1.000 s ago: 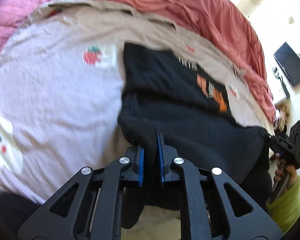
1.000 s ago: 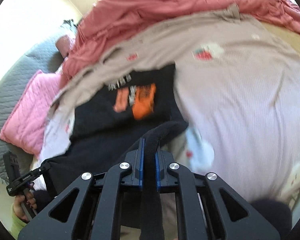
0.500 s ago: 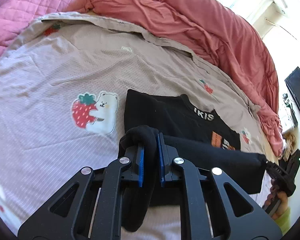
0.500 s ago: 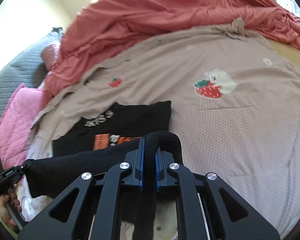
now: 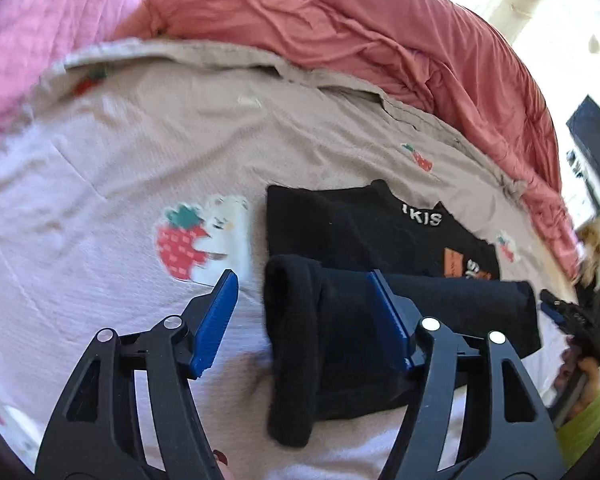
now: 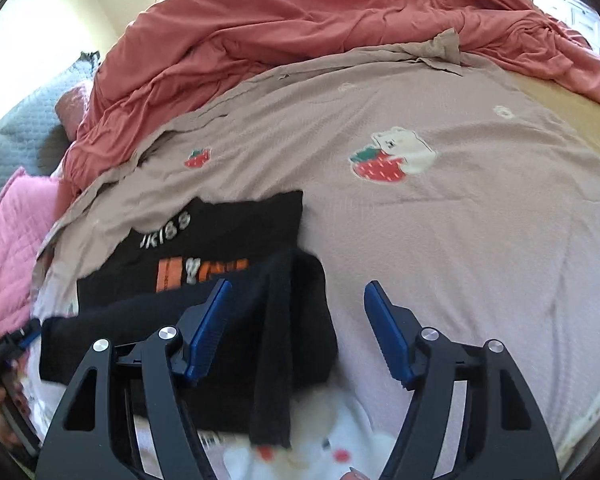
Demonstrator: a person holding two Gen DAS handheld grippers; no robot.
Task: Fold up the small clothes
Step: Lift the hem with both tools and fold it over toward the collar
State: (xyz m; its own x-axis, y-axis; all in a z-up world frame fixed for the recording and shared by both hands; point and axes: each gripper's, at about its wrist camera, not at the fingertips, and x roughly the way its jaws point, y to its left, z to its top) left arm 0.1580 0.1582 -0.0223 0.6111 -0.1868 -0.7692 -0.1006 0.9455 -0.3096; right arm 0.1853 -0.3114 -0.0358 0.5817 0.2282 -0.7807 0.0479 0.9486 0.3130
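Observation:
A small black shirt (image 5: 352, 236) with white letters and an orange print lies on the bed, its lower part folded up over the front. The folded edge (image 5: 300, 320) lies between the blue pads of my left gripper (image 5: 304, 304), which is open and holds nothing. In the right wrist view the same shirt (image 6: 220, 240) lies left of centre, and its folded edge (image 6: 276, 340) lies between the pads of my right gripper (image 6: 296, 320), also open and empty. Each gripper shows at the other view's edge: the right one (image 5: 572, 320), the left one (image 6: 8, 344).
The shirt rests on a pale bedsheet (image 5: 140, 152) printed with strawberries and bears (image 6: 392, 156). A rumpled red duvet (image 5: 360, 28) is piled along the far side. A pink quilted pillow (image 5: 32, 32) lies at the far left. A dark screen (image 5: 596, 140) stands at the right.
Both grippers opened and let go of the shirt's folded edge, which now lies on the shirt. The lower part was carried up over the front before that.

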